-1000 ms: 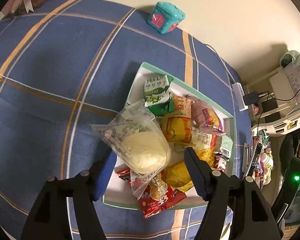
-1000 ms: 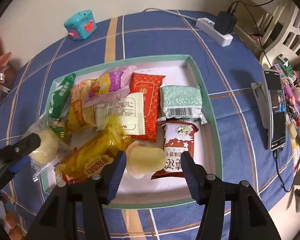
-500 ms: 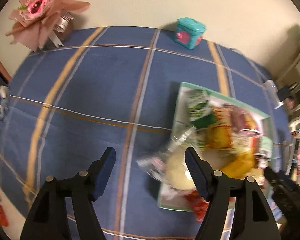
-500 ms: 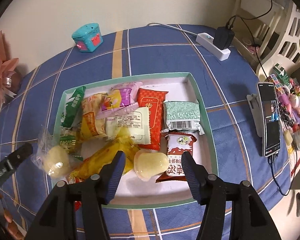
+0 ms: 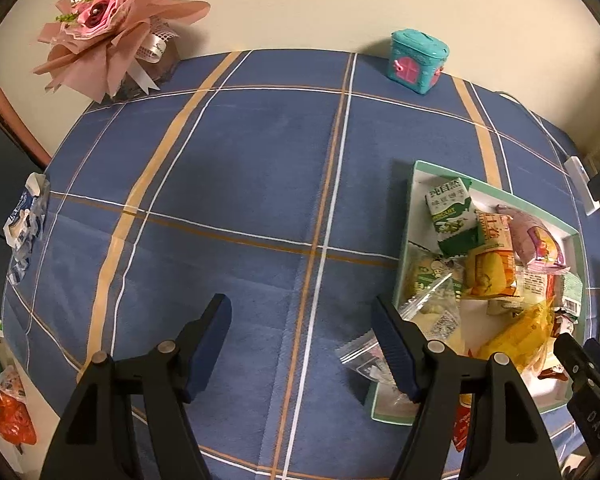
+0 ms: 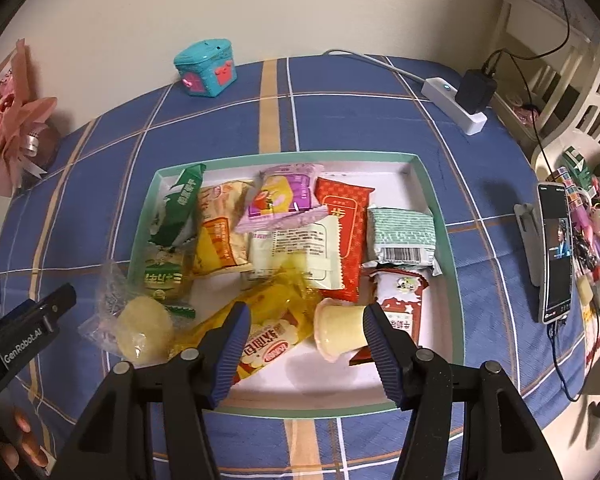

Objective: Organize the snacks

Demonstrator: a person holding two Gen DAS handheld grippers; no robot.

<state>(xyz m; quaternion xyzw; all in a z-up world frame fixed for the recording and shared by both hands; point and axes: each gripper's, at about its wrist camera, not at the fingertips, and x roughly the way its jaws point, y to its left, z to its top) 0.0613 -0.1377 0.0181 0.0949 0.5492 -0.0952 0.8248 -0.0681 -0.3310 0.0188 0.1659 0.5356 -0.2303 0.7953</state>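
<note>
The snacks lie heaped in the tray (image 6: 440, 216), one clear-bagged bun (image 6: 142, 328) hanging over its left rim. The left gripper (image 5: 302, 346) stands wide and empty over the cloth (image 5: 240, 184); the right gripper (image 6: 306, 344) hovers, jaws opening, nothing pressed. Next, I judge, pick a packet; the yellow bag (image 6: 268, 312) and jelly cup (image 6: 338, 330) crowd the near side

Warm dim indoor light, sharp, soft shadows, heavy fisheye warp w/ dark corners

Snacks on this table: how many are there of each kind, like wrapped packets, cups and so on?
Sealed packets: 9
Jelly cup: 1
Clear bag holding a bun: 1
Total: 11
</note>
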